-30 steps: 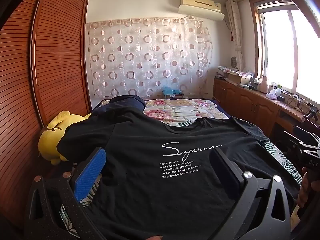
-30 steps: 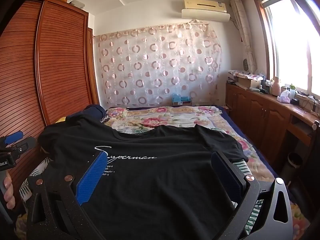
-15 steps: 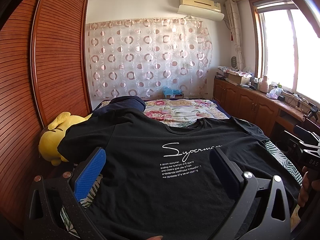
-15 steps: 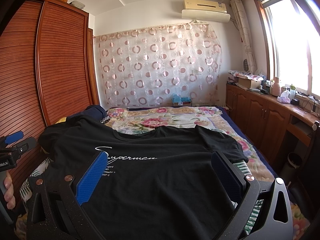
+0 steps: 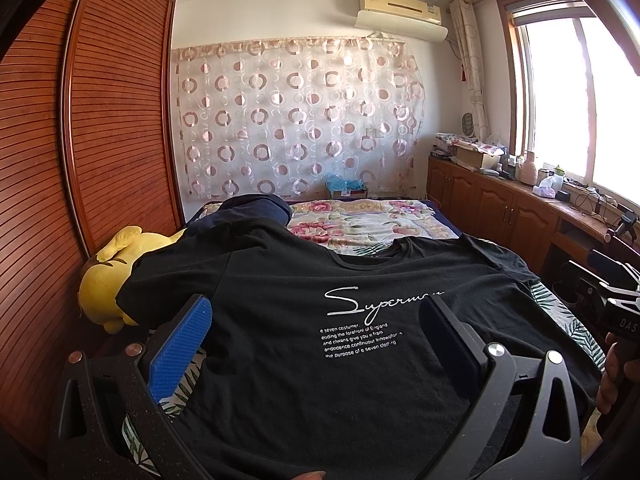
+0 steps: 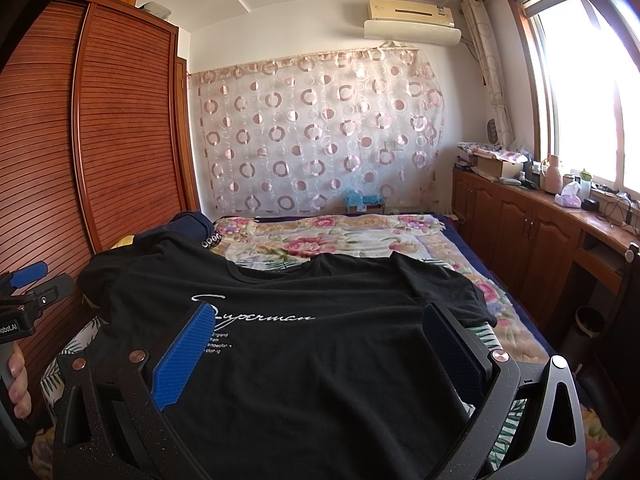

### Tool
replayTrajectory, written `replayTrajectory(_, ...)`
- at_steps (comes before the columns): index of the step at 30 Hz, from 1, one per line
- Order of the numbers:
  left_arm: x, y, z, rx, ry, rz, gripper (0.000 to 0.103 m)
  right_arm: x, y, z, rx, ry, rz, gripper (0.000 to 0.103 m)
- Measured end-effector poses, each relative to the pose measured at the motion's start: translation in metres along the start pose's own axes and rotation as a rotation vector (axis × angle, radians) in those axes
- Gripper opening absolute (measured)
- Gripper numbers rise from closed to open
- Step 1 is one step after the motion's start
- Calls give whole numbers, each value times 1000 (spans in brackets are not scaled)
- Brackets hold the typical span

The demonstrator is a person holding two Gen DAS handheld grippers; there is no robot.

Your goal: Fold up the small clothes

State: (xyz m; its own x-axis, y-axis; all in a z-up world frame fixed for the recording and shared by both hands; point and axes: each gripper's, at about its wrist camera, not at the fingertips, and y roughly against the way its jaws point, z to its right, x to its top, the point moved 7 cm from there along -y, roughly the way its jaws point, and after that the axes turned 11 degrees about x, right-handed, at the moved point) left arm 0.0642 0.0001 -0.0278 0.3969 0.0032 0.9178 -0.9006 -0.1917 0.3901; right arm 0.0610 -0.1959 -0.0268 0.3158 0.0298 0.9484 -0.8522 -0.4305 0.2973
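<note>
On top of the floral bedspread (image 6: 328,240), a black T-shirt (image 5: 304,344) was laid out flat, front side up, with white "Superman" script and a few lines of small print across the chest. Its collar pointed toward the circle-patterned curtain (image 5: 296,120) at the far wall. One sleeve draped over a yellow plush toy (image 5: 100,284) next to the slatted wooden wardrobe (image 5: 80,160), and some dark blue fabric (image 5: 256,208) sat just past that shoulder.

Both grippers were hanging low over the hem end of the shirt, not grabbing anything. The left gripper (image 5: 316,320) had its fingers spread wide, with the blue pad (image 5: 180,348) over the shirt's left edge, and nothing sat between them except the shirt lying underneath. The right gripper (image 6: 320,328) was spread wide too, over the other half of the shirt, near the right sleeve.

Each wrist view also caught the other handle at its edge, with a hand (image 6: 18,376) wrapped around it. Wooden cabinets (image 6: 520,236) with clutter on top ran under the bright window (image 6: 580,80), and an air conditioner (image 5: 400,12) was mounted up high.
</note>
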Motion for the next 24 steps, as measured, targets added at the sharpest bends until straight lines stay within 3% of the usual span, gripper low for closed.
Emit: replayTrajectory(24,0,0,0,2,-3,3,103,1,3,-1,0,1,1,103)
